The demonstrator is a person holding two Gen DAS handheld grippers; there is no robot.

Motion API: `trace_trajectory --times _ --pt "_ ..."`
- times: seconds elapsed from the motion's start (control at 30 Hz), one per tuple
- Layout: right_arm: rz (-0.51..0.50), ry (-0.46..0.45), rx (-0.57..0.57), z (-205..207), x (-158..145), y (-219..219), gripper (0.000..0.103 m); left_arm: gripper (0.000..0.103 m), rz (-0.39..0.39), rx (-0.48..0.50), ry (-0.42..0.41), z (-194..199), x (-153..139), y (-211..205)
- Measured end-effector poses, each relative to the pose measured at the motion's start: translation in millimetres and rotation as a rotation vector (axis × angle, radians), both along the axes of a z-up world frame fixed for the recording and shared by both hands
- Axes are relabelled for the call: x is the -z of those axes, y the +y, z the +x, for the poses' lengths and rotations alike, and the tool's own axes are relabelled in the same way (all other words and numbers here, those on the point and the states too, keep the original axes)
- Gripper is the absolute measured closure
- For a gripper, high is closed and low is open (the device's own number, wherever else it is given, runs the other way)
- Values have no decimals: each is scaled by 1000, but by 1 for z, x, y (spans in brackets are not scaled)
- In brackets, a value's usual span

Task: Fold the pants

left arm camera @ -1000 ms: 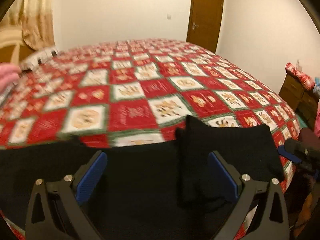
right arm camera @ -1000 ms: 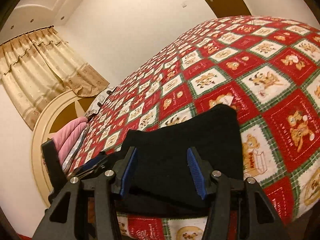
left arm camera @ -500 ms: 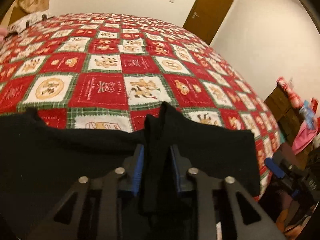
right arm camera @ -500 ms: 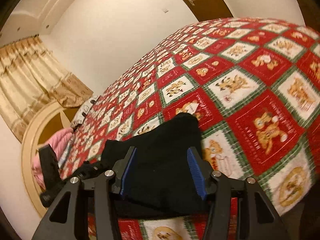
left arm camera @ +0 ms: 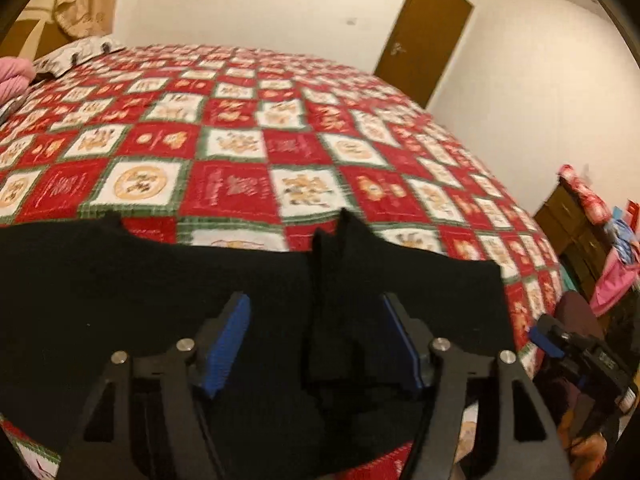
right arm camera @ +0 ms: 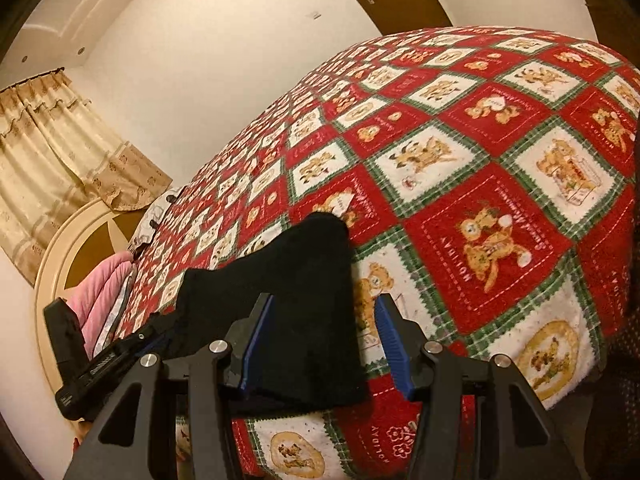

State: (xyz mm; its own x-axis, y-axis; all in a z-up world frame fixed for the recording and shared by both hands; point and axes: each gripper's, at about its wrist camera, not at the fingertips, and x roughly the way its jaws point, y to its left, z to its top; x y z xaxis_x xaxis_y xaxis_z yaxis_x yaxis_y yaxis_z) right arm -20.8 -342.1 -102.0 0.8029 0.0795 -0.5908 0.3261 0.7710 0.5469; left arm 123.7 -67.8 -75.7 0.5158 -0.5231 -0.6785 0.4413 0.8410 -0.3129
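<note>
1. On the left gripper point(left arm camera: 316, 344) we record two black, angular finger arms with triangular cut-outs.
2. We note blue ribbed pads point(left arm camera: 228, 344) on the inner faces of its fingers.
3. We count four round silver screws point(left arm camera: 186, 345) across its finger joints.
4. On the right gripper point(right arm camera: 320, 344) we list the same black frame, blue pads point(right arm camera: 394, 350) and silver screws point(right arm camera: 218, 347).
5. From the left wrist view we log the right gripper's black body with a blue tip and a small white marking, too blurred to read.
</note>
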Motion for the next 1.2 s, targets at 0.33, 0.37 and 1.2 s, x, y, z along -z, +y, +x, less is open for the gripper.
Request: trace_trajectory --times 0.33,0.37,1.2 --pt "11 4 -3 1 2 0 49 44 -75 32 168 4 23 -11" --pt "15 6 -2 1 3 0 49 44 -92 23 181 6 23 -9" --pt "36 25 45 -5 9 -7 49 87 -98 19 109 -35 2 21"
